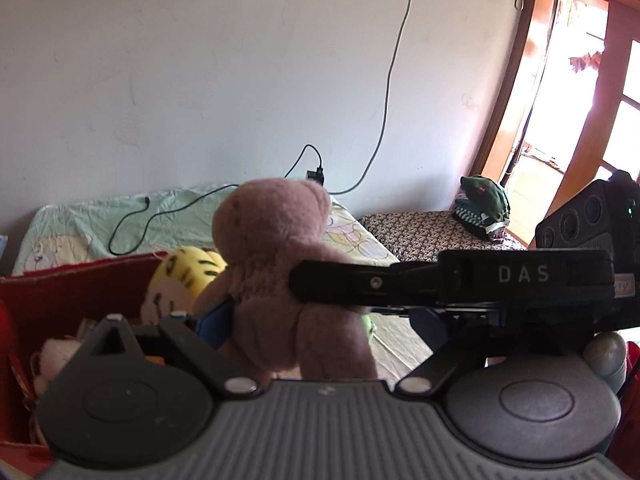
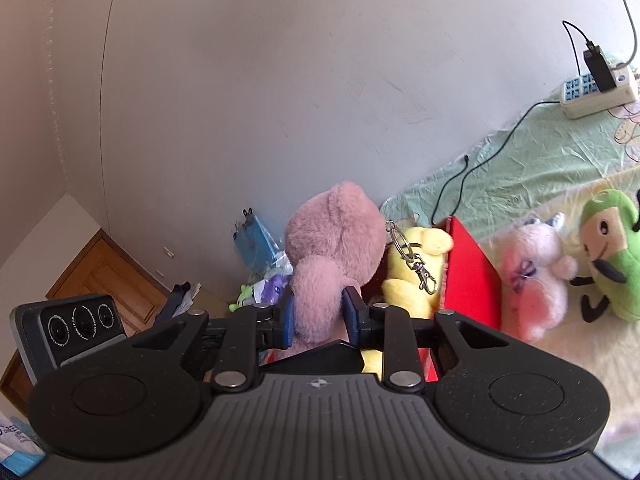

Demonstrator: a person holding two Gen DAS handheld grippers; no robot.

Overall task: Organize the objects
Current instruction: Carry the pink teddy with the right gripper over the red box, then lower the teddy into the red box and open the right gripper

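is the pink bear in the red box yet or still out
Out. The right claw grips the pink bear, holding it above the red box, where a yellow toy already sits.

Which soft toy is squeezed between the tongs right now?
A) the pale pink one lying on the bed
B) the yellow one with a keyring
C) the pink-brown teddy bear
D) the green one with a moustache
C: in the right wrist view the blue pads of the right tongs press both sides of the pink-brown teddy bear, while the other toys lie untouched.

Fuzzy plush bear; shiny metal keyring.
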